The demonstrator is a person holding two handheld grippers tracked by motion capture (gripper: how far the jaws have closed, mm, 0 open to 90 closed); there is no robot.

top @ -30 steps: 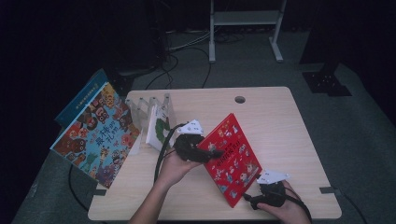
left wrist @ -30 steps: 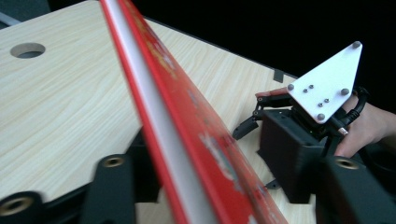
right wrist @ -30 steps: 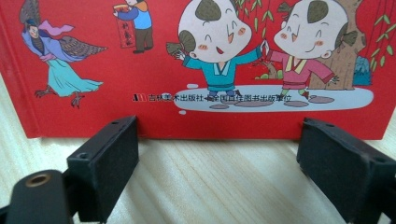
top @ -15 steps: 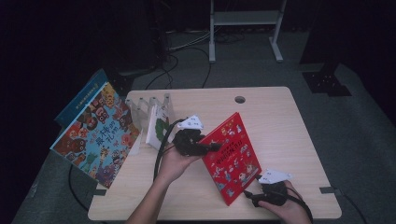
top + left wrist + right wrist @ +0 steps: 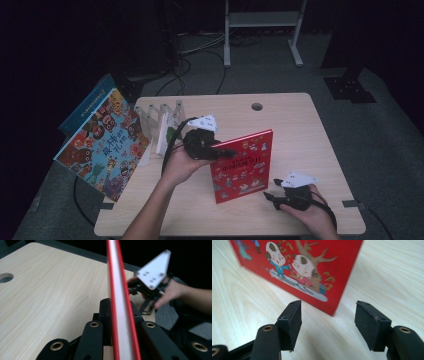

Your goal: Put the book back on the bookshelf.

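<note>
Left gripper (image 5: 227,152) clamps the red book (image 5: 242,165) upright — right gripper (image 5: 272,197) gapes beside it.

Black claws (image 5: 227,151) (brass-ringed screws)

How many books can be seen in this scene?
3, maybe more hidden: a red book held upright by the left gripper, a colourful book leaning off the table's left edge, a book in the rack.

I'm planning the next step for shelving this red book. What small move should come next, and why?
Probably carry the red book left toward the clear rack. The left gripper is shut on its edge and holds it upright on the table, while the right gripper is open, just short of the book's corner, gripping nothing. The rack's slots stand close by the left hand.
</note>
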